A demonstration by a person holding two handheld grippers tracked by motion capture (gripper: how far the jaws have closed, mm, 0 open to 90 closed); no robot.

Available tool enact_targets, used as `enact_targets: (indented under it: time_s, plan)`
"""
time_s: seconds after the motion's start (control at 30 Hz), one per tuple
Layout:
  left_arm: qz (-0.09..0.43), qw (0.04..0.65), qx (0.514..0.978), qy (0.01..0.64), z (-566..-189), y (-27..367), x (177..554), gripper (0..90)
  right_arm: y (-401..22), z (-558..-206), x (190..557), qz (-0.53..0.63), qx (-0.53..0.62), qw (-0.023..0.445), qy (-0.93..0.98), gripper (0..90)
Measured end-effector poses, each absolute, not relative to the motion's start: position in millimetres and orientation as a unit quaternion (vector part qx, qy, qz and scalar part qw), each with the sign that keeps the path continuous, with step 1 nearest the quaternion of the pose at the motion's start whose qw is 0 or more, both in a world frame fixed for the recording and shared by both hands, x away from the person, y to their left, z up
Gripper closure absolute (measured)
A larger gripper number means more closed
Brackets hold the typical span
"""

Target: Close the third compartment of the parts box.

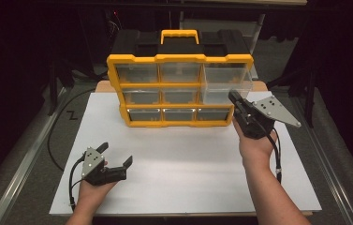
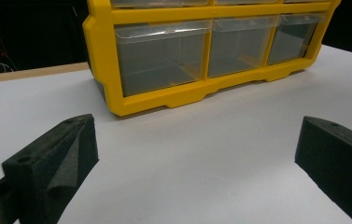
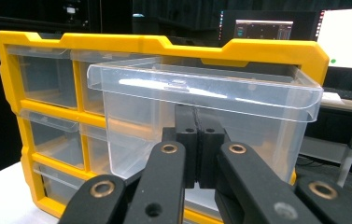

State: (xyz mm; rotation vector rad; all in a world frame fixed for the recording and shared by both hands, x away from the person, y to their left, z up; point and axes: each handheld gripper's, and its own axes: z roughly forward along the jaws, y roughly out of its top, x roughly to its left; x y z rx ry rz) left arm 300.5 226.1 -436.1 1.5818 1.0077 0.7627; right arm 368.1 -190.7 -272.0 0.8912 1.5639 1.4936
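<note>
While jaws meet, right gripper [image 3: 197,140] fronts a clear plastic drawer [image 3: 201,100].

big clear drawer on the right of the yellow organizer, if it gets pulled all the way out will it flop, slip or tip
The big clear drawer looks like rigid moulded plastic, so it should hold its shape. It appears empty, so probably light. Its glossy walls may be slippery, and the right gripper, its jaws closed at the drawer's front, would carry it from one edge, so it may droop once free of the yellow organizer.

High view looks forward and down on the drawer organizer [image 1: 180,89]; left gripper view faces it from low and nearby, right gripper view close up.
</note>
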Motion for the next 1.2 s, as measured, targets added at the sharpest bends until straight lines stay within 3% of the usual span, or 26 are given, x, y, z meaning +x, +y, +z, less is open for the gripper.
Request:
enact_targets:
  time_s: [1.2]
  plan:
    - [0.316, 0.532, 0.664, 0.42, -437, 224, 302, 0.2, -179, -265, 392, 0.559, 0.362, 0.408, 0.624, 90.0]
